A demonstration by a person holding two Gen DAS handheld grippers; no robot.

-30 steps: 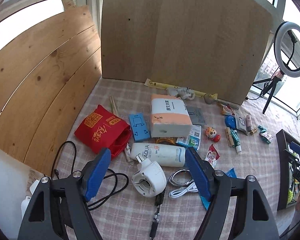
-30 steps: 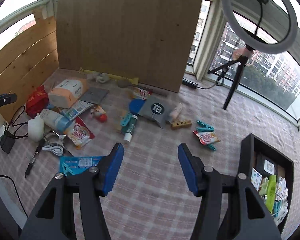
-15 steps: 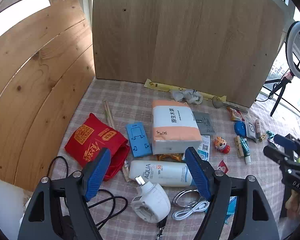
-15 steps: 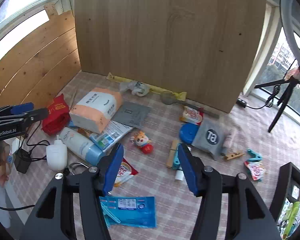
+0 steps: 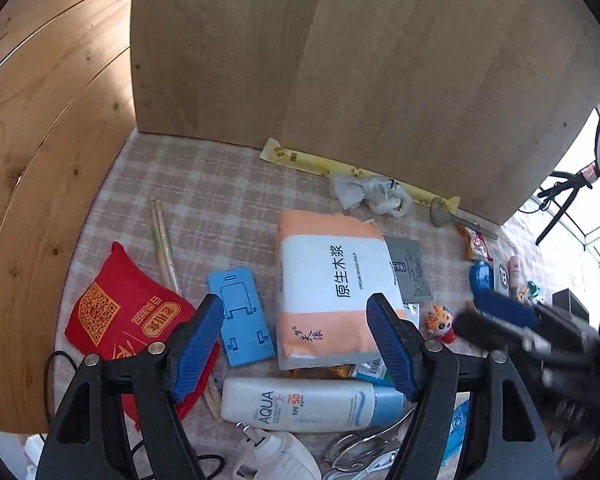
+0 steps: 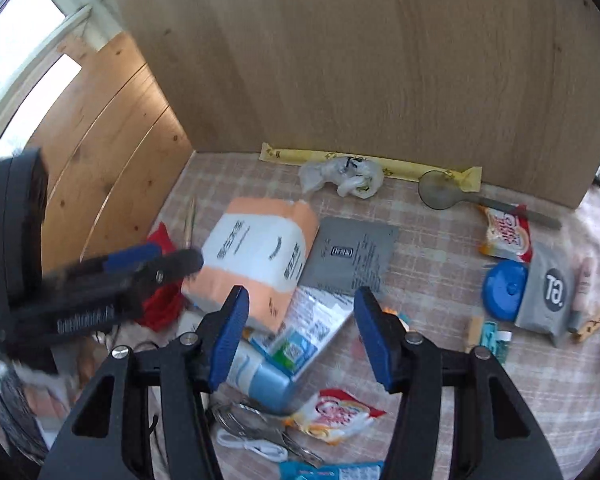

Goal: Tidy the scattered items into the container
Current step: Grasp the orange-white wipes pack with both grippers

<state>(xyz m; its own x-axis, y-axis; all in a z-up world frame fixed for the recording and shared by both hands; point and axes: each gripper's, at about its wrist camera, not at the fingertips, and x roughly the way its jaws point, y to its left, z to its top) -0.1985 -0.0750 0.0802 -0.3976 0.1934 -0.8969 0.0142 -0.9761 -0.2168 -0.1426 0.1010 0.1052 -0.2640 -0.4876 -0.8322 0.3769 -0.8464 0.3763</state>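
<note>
Item: tissue pack (image 5: 332, 280), orange and white, flat on the checked desk (image 5: 204, 184) between the blue phone stand (image 5: 242, 316) and a grey card (image 5: 410, 274). We judge it light, soft, crushable; grip across its short sides. Left tongs (image 5: 296, 348) and right tongs (image 6: 300, 334): apart, easing narrower, empty.

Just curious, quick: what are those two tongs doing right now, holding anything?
Left tongs: open, holding nothing, jaws just closing slightly.
Right tongs: open, holding nothing.

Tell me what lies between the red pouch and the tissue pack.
A blue phone stand lies flat between the red pouch and the tissue pack, shown in the left wrist view.
</note>
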